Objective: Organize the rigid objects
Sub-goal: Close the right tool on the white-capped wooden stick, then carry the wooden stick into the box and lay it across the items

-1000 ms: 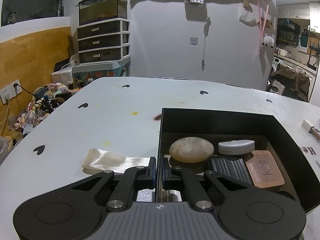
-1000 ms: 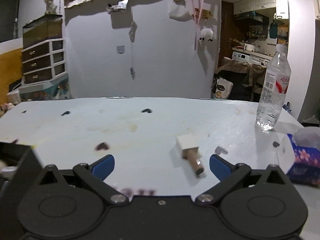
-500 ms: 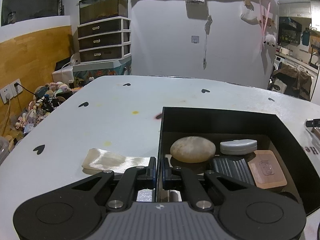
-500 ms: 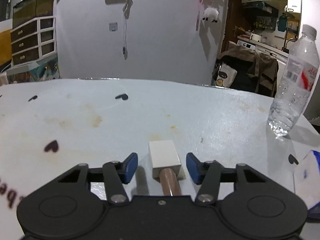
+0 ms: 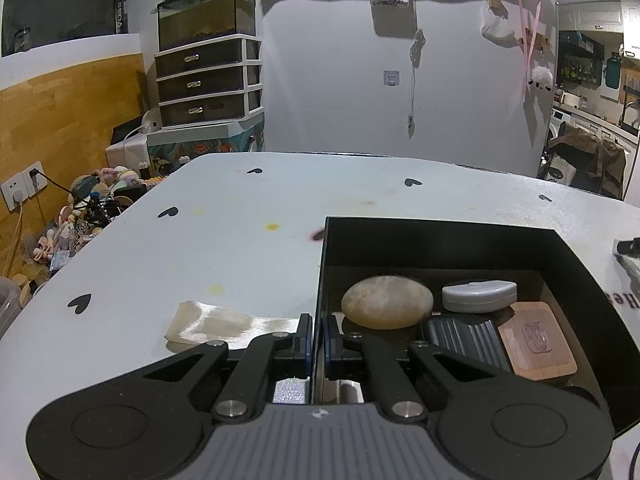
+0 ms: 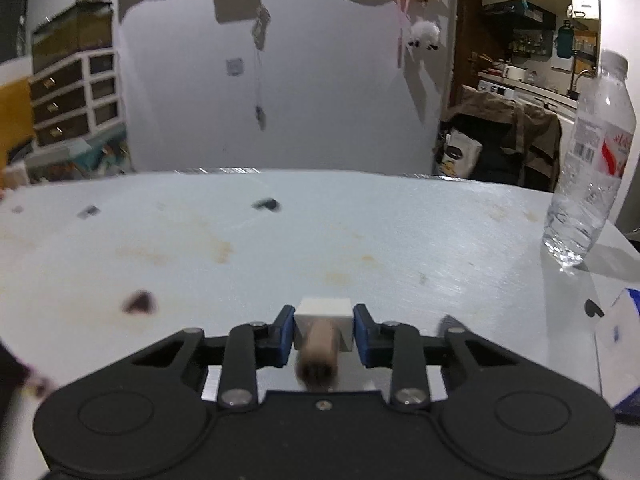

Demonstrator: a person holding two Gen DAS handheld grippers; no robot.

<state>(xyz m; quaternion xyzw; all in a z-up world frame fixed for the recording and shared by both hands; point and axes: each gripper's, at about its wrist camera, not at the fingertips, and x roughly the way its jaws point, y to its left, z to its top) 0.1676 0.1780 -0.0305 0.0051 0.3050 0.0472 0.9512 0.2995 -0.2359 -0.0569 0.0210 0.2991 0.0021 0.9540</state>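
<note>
Stamp (image 6: 323, 322), low in the frame, is now pinched by the right gripper (image 6: 323, 334), whose jaws have just been closing, so next it should be lifted into the box (image 5: 440, 240), held by the left gripper (image 5: 316, 340) at its wall.

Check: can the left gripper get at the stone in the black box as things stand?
Probably not right now. The left gripper has its jaws shut on the black box's near wall, so it is occupied. The stone lies just ahead inside, uncovered; it would need to release and open first.
</note>
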